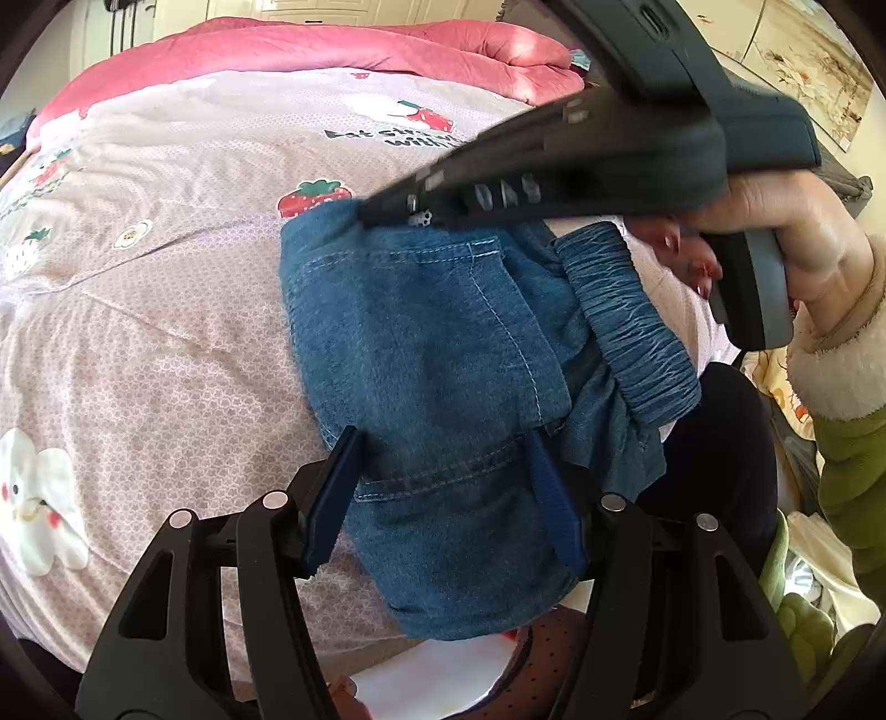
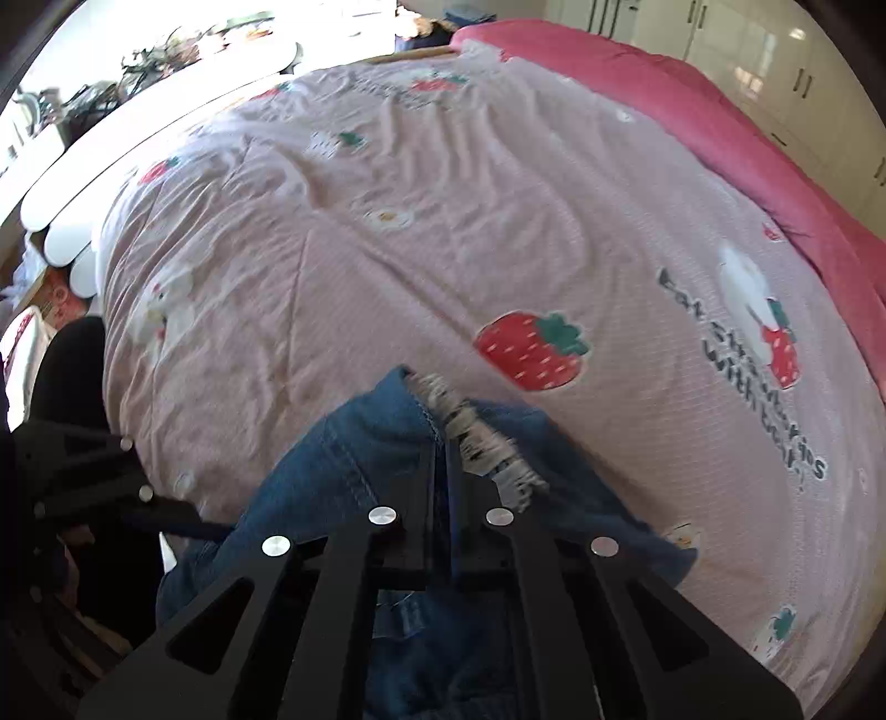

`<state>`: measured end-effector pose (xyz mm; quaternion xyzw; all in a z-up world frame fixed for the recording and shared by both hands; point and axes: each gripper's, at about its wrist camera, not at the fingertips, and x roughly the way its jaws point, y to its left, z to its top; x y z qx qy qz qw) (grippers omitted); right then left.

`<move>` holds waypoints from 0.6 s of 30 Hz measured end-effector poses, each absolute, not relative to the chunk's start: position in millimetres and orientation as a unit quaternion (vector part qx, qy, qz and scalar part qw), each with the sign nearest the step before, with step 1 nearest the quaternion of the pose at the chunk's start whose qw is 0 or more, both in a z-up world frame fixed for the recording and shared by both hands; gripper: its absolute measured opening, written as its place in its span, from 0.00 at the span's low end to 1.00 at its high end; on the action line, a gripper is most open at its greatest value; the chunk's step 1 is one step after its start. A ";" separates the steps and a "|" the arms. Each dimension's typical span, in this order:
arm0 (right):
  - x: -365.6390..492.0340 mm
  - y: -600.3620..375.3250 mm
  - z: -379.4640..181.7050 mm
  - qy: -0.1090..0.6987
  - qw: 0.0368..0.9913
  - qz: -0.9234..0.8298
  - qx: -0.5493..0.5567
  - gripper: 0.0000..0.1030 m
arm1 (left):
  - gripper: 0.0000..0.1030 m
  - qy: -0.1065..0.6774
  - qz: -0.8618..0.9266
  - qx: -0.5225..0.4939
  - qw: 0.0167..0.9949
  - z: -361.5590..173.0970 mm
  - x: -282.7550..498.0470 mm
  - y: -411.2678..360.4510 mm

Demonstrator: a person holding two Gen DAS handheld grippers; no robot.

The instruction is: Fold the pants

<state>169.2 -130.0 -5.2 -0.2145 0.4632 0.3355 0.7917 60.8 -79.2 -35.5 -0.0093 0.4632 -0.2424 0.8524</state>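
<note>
Blue denim pants (image 1: 432,343) lie partly folded on the pink strawberry bedcover (image 1: 166,277), their gathered elastic waistband (image 1: 626,321) towards the right. My left gripper (image 1: 443,493) straddles the near part of the denim; the cloth lies flat between its blue pads (image 1: 332,498), so it is open. My right gripper (image 2: 443,443) is shut on a frayed white hem of the pants (image 2: 343,471). In the left wrist view the right gripper (image 1: 365,213) reaches in from the upper right to the far corner of the denim, carried by a hand (image 1: 775,221).
A thick pink quilt (image 1: 332,50) is bunched along the far side of the bed (image 2: 720,122). White cupboards (image 2: 775,55) stand behind it. The bed's near edge runs under my left gripper, with the person's dark trousers (image 1: 720,443) and green sleeve (image 1: 853,471) beside it.
</note>
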 end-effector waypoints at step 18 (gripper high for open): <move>154.7 -196.5 31.6 0.445 0.822 0.340 -0.106 0.16 | 0.53 0.443 -0.218 -0.053 0.868 -11.2 79.2 -38.9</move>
